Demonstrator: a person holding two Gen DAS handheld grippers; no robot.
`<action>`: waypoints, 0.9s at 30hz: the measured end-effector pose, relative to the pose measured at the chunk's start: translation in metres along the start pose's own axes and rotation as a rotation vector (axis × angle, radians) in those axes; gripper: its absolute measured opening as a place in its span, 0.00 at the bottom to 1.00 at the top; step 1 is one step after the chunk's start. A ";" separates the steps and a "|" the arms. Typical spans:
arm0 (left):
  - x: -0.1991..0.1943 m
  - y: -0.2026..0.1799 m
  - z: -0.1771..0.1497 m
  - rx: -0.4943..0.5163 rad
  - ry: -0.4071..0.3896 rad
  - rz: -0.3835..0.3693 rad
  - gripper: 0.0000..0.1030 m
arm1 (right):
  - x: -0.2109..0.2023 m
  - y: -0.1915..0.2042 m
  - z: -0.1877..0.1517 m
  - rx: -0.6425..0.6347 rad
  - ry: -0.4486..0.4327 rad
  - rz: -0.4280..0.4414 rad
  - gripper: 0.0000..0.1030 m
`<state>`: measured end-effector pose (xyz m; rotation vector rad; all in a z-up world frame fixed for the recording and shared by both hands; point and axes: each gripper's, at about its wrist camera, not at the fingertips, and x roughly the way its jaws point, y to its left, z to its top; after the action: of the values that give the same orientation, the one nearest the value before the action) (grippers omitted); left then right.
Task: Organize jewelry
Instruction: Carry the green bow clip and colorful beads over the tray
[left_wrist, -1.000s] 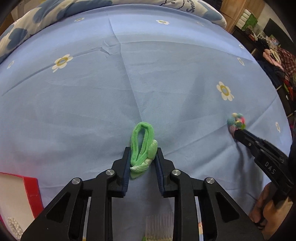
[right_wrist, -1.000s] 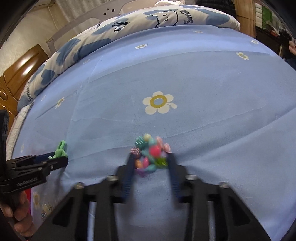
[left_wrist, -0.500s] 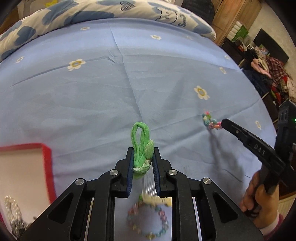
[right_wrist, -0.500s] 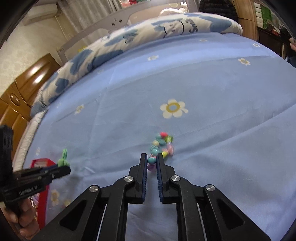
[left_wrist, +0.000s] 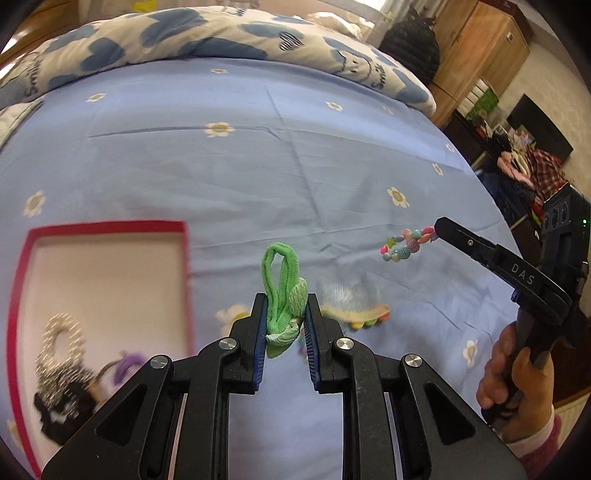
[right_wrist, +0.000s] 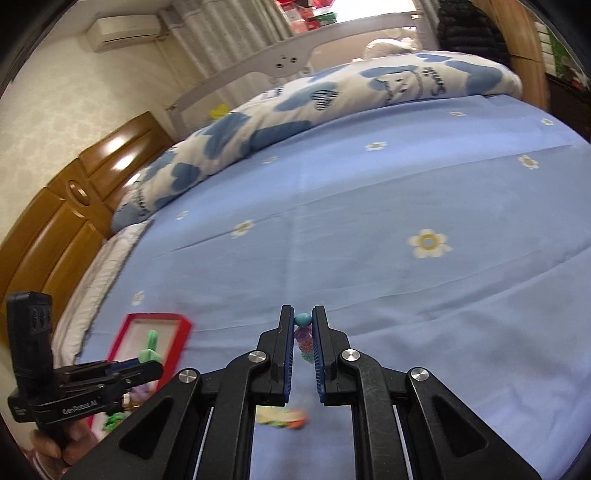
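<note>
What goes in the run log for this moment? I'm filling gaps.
left gripper: shut on green hair tie | right gripper: shut on beaded bracelet | both lifted above bedsheet | red box: open

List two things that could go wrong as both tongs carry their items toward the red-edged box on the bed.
1. The beaded bracelet hangs from the right tongs, apparently pinched by only a bead or two; it may slip and drop onto the sheet.
2. The green hair tie in the left tongs still sits short of the red-edged box; releasing early may land it near the comb.
</note>
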<state>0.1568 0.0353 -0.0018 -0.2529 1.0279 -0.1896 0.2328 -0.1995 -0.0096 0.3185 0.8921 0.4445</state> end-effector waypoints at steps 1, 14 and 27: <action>-0.007 0.007 -0.003 -0.013 -0.007 0.005 0.16 | 0.001 0.010 -0.002 -0.007 0.005 0.018 0.09; -0.055 0.073 -0.032 -0.103 -0.059 0.081 0.16 | 0.023 0.102 -0.025 -0.066 0.078 0.180 0.09; -0.064 0.133 -0.040 -0.160 -0.038 0.173 0.16 | 0.056 0.171 -0.041 -0.106 0.151 0.280 0.09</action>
<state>0.0951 0.1754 -0.0087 -0.3098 1.0231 0.0546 0.1899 -0.0207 0.0042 0.3169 0.9708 0.7803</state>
